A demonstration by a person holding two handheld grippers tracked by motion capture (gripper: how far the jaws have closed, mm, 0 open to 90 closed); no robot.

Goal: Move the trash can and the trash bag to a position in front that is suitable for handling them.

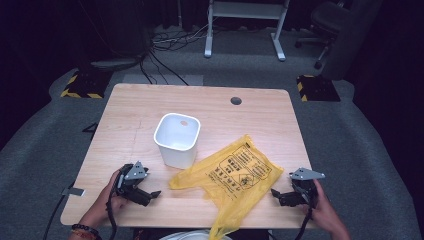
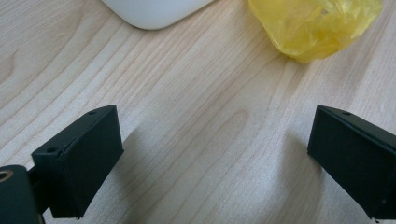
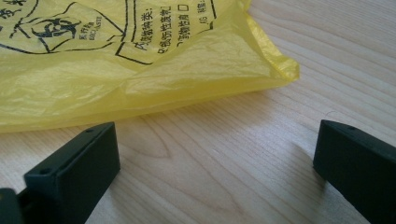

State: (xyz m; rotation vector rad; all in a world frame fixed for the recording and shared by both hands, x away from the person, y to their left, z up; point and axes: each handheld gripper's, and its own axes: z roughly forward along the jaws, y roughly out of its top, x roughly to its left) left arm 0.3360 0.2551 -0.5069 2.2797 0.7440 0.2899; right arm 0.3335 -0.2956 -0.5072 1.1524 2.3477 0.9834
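Note:
A yellow plastic bag (image 1: 233,174) with black print lies flat on the wooden table (image 1: 135,105), its lower end hanging over the near edge. A white square bin (image 1: 177,139) stands upright just left of it. My left gripper (image 1: 150,196) rests low at the near left, open, nothing between its jaws; its own view has the bin's base (image 2: 154,11) and a bag corner (image 2: 317,25) ahead. My right gripper (image 1: 278,196) sits at the near right, open and empty, with the bag's edge (image 3: 140,70) just beyond its jaws.
A round cable hole (image 1: 236,100) sits near the table's far edge. Beyond the table are a white desk frame (image 1: 245,25), an office chair (image 1: 327,25) and floor cables (image 1: 165,45). Bare wood lies left of the bin.

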